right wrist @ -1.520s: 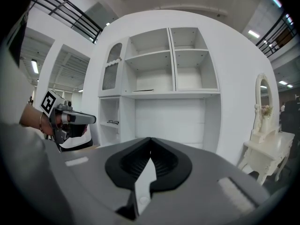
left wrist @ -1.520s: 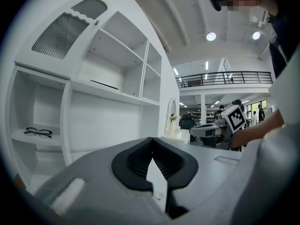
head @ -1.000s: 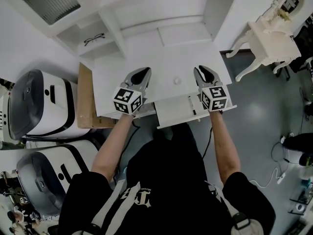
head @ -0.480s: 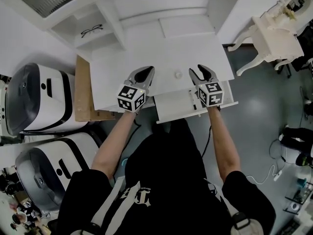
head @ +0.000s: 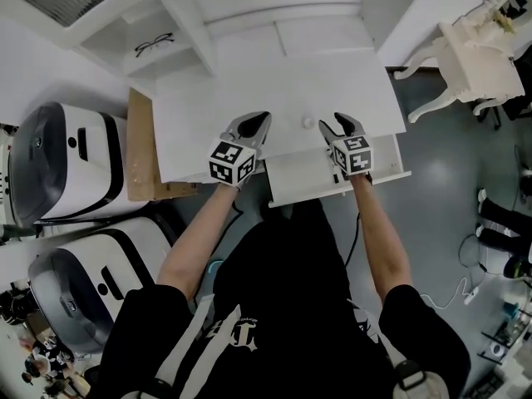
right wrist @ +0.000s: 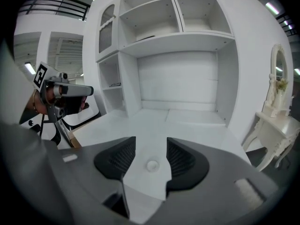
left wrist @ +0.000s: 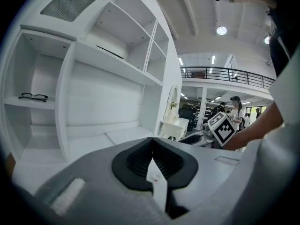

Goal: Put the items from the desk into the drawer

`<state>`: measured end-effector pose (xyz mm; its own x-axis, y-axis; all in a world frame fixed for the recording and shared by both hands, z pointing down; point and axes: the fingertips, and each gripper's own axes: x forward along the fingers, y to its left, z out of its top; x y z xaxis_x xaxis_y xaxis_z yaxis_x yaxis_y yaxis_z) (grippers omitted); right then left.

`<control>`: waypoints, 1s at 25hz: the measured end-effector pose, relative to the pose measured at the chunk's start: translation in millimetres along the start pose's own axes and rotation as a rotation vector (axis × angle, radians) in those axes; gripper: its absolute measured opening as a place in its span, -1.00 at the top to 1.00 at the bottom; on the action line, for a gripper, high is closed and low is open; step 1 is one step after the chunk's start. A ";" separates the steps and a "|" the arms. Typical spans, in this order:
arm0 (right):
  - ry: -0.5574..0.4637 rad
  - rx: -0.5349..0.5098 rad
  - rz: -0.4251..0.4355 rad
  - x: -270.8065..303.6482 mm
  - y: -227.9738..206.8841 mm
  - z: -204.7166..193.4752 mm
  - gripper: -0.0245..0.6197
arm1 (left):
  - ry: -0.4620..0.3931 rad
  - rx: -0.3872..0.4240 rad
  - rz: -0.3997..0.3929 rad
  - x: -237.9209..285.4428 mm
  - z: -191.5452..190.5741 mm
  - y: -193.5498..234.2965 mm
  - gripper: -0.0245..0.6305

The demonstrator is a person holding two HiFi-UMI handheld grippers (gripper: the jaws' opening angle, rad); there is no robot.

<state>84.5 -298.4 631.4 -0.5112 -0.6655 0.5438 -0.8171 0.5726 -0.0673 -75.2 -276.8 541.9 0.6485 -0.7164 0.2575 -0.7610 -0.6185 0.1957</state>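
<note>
A small round white item [head: 308, 123] lies on the white counter [head: 249, 98], close to its front edge and just behind the open drawer [head: 303, 179]; it is the only loose thing that shows on the counter top.

The right gripper [head: 339, 125] hovers just beside the item, tilted downward toward it; its fingers stand wide apart, having just been opening; in the right gripper view the item [right wrist: 152, 165] shows on the counter through the gap between the fingers, which do not touch it and hold nothing.

The left gripper [head: 256, 121] hangs over the counter to the left of the drawer; its fingers are closed together on nothing, as the left gripper view [left wrist: 151, 146] shows.

The drawer is pulled out toward the person; the part of its floor not covered by the right gripper looks bare, so the task appears to be at its start, with the item not yet picked up and nothing stowed.

A pair of spectacles [head: 154, 43] rests on a shelf [head: 125, 52] of the hutch at upper left, well apart from both grippers; whether it counts among the items cannot be told.
</note>
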 end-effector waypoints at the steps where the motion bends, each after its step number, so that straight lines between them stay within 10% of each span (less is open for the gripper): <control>1: 0.015 -0.002 0.003 4.7 -0.2 -5.4 0.28 | 0.006 -0.004 -0.001 2.6 -3.4 1.2 0.93; 25: 0.274 -0.029 0.091 111.4 4.2 -98.3 0.21 | 0.145 -0.100 0.013 51.1 -83.6 48.9 0.93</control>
<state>50.4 -323.1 773.8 -0.4878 -0.4584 0.7429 -0.7611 0.6401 -0.1048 -80.9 -316.6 643.7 0.6341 -0.6657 0.3933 -0.7724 -0.5689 0.2823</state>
